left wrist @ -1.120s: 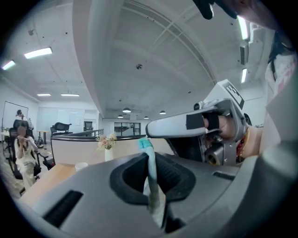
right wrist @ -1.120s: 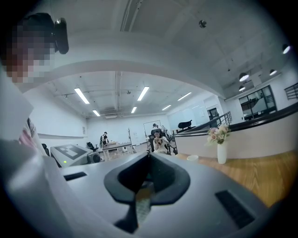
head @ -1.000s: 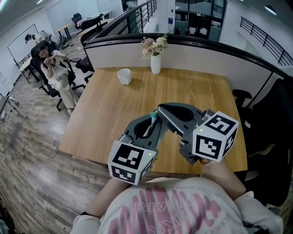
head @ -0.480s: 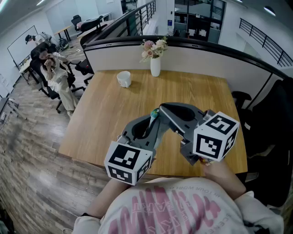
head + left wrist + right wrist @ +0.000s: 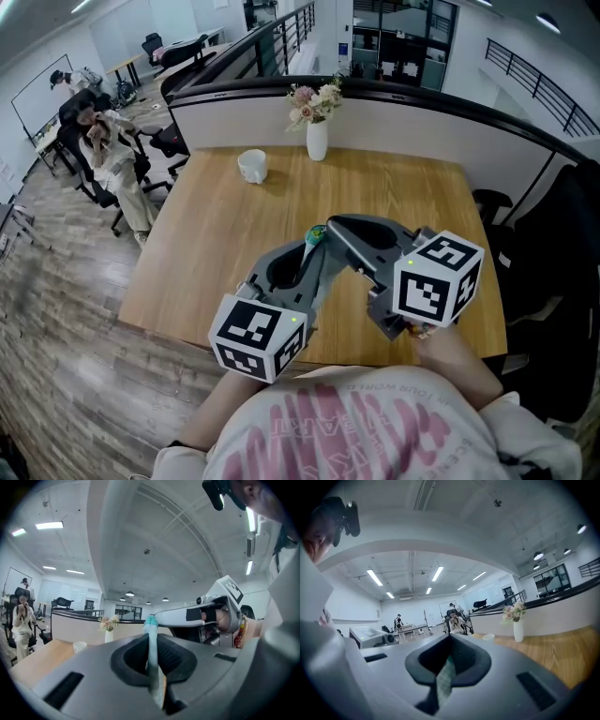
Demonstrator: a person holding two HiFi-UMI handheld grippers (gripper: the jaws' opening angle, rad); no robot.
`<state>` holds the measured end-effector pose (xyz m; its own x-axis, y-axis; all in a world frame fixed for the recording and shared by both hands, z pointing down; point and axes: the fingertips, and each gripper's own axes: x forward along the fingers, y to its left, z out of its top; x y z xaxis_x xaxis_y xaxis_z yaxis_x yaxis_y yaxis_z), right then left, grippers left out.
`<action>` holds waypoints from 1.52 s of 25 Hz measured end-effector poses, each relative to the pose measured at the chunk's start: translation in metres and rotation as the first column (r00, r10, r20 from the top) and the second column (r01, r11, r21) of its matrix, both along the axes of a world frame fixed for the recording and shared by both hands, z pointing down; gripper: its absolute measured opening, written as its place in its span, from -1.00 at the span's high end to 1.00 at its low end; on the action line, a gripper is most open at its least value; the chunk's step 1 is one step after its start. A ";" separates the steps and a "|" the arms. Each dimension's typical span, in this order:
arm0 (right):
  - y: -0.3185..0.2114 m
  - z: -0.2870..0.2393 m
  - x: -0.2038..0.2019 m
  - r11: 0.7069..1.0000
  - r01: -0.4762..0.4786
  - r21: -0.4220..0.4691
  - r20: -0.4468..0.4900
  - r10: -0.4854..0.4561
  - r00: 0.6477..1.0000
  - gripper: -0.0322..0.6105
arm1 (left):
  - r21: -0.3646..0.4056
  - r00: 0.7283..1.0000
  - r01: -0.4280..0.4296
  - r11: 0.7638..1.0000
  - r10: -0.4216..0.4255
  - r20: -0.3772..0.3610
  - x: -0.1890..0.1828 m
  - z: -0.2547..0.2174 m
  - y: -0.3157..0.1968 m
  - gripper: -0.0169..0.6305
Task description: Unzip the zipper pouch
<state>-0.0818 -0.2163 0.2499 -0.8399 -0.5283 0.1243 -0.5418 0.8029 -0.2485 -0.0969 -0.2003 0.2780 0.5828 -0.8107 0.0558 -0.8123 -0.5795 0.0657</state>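
Wide wooden bench (image 5: 225,225) below, and both grippers are up in the air over its near half, tips meeting nose to nose. The left gripper (image 5: 309,251) points up and away, its jaws clamped tight on the pouch (image 5: 316,234). In the left gripper view a teal strip stands pinched between the pads, its top poking out past the tips. The right gripper (image 5: 333,227) comes in from the right, jaws pressed together on a thin greenish strip of that pouch. It's too blurred to tell which part. So the pouch hangs between the two tips, clear of the bench. At the far edge stands a white vase (image 5: 317,139) of flowers, and a white cup (image 5: 251,166) sits to its left.
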 end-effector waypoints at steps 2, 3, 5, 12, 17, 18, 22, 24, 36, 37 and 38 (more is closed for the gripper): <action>-0.001 0.002 -0.002 1.000 -0.005 -0.010 0.006 0.005 1.000 0.90 | -0.001 1.000 -0.005 1.000 0.005 -0.002 -0.003 0.001 -0.001 0.90; -0.002 0.003 -0.004 1.000 -0.007 -0.014 0.008 0.007 1.000 0.90 | -0.001 1.000 -0.006 1.000 0.006 -0.003 -0.005 0.001 -0.001 0.90; -0.004 0.005 -0.009 1.000 -0.011 -0.024 0.009 0.011 1.000 0.90 | -0.004 1.000 -0.010 1.000 0.010 -0.005 -0.011 0.002 -0.003 0.90; -0.008 0.009 -0.031 0.999 -0.025 -0.041 0.006 0.025 1.000 0.90 | -0.007 1.000 -0.027 1.000 0.026 0.000 -0.035 0.006 -0.004 0.90; -0.007 0.014 -0.048 0.998 -0.037 -0.054 0.014 0.038 0.999 0.90 | -0.009 0.999 -0.034 0.999 0.034 -0.006 -0.056 0.008 0.001 0.90; -0.007 0.015 -0.051 0.997 -0.042 -0.058 0.014 0.043 0.999 0.90 | -0.007 0.999 -0.036 0.999 0.036 -0.008 -0.060 0.008 0.002 0.90; -0.005 0.021 -0.066 0.996 -0.048 -0.068 0.009 0.049 0.999 0.90 | 0.003 0.999 -0.032 0.999 0.032 -0.009 -0.078 0.008 0.008 0.91; -0.002 0.024 -0.073 0.997 -0.045 -0.069 0.006 0.046 0.999 0.90 | 0.000 0.999 -0.027 1.000 0.027 -0.021 -0.085 0.010 0.012 0.91; 0.015 0.050 -0.076 0.989 -0.076 -0.125 -0.021 0.074 0.997 0.90 | -0.037 0.997 -0.027 0.999 0.025 -0.070 -0.102 0.024 0.033 0.91; 0.016 0.052 -0.075 0.988 -0.080 -0.131 -0.020 0.078 0.997 0.90 | -0.042 0.997 -0.030 0.999 0.027 -0.074 -0.102 0.026 0.034 0.91; 0.018 0.053 -0.074 0.987 -0.083 -0.137 -0.016 0.081 0.997 0.90 | -0.048 0.996 -0.034 0.998 0.030 -0.078 -0.102 0.028 0.036 0.91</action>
